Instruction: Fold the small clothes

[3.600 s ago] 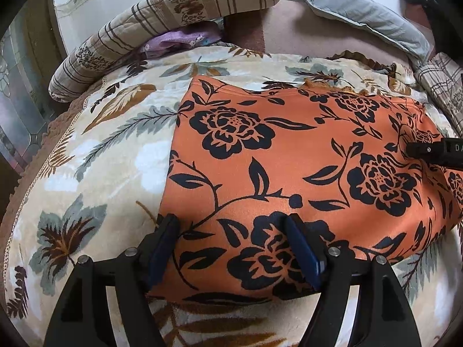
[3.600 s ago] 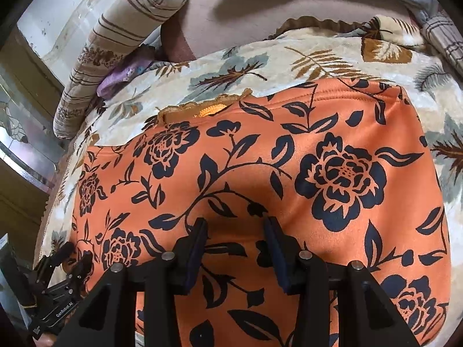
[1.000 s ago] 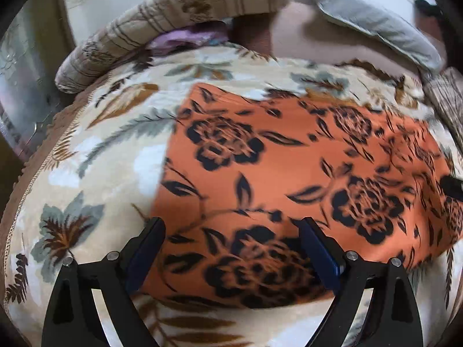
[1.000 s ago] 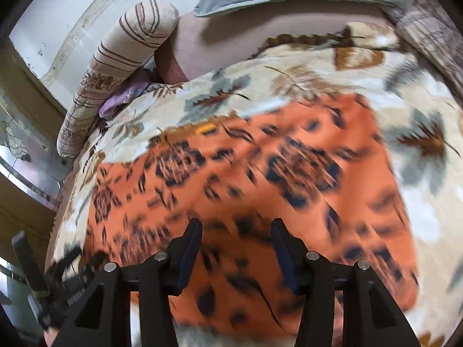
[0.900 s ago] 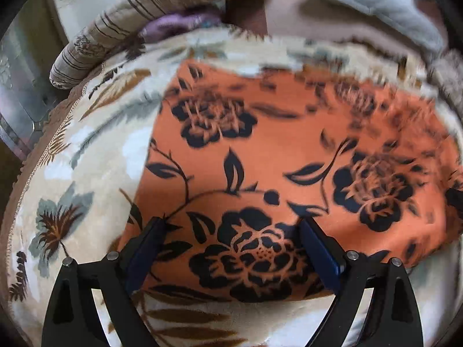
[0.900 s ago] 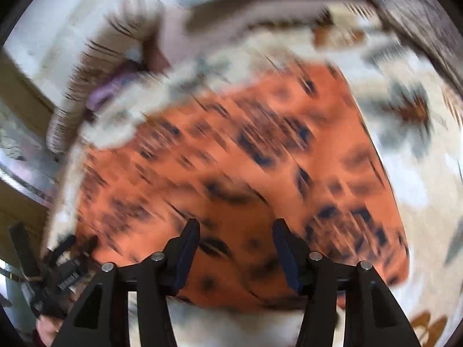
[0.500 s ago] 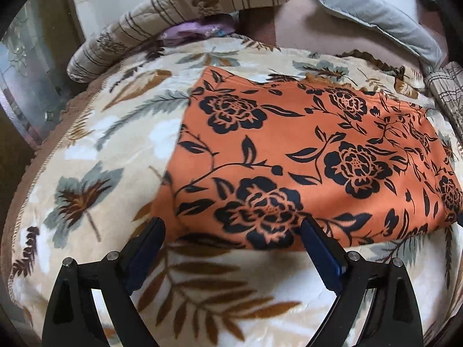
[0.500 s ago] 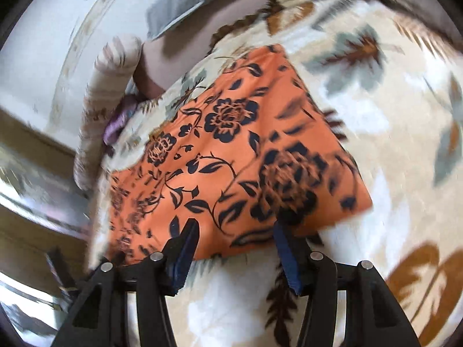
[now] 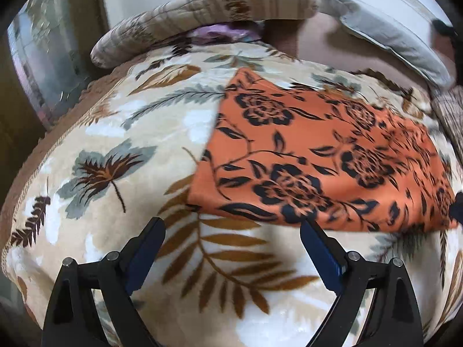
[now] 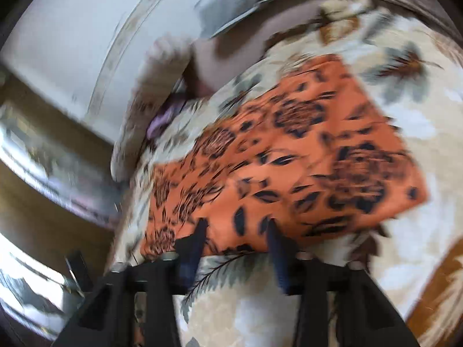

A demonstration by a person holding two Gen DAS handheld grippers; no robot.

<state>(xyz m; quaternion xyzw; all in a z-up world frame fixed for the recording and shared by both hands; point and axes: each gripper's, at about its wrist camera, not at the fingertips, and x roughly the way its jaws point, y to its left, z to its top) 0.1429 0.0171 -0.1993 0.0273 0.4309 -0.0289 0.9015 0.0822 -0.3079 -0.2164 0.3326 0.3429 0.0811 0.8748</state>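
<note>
The orange flowered cloth (image 9: 318, 150) lies flat toward the far right of the blanket (image 9: 121, 133); it looks thin, soft and light, best pinched at a near corner. The left gripper (image 9: 231, 243) gapes wide and empty just short of its near edge; the right gripper (image 10: 235, 234) is parted narrower, fingertips at that hem, holding nothing.

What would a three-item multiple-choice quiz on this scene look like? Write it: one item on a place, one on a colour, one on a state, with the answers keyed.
1. Where does the orange black-flowered folded garment lie?
A. on the leaf-patterned cream blanket
B. on a wooden floor
C. in a basket

2. What colour is the bundle under the striped beige bolster pillow?
A. green
B. purple
C. red

3. How does the left tool stand?
A. shut on the garment
B. shut on the blanket
C. open, holding nothing

Answers: 1 A, blanket shows all round the garment; 2 B, the purple cloth bundle peeks out beneath the bolster; 3 C, both blue pads stand wide apart over bare blanket.
</note>
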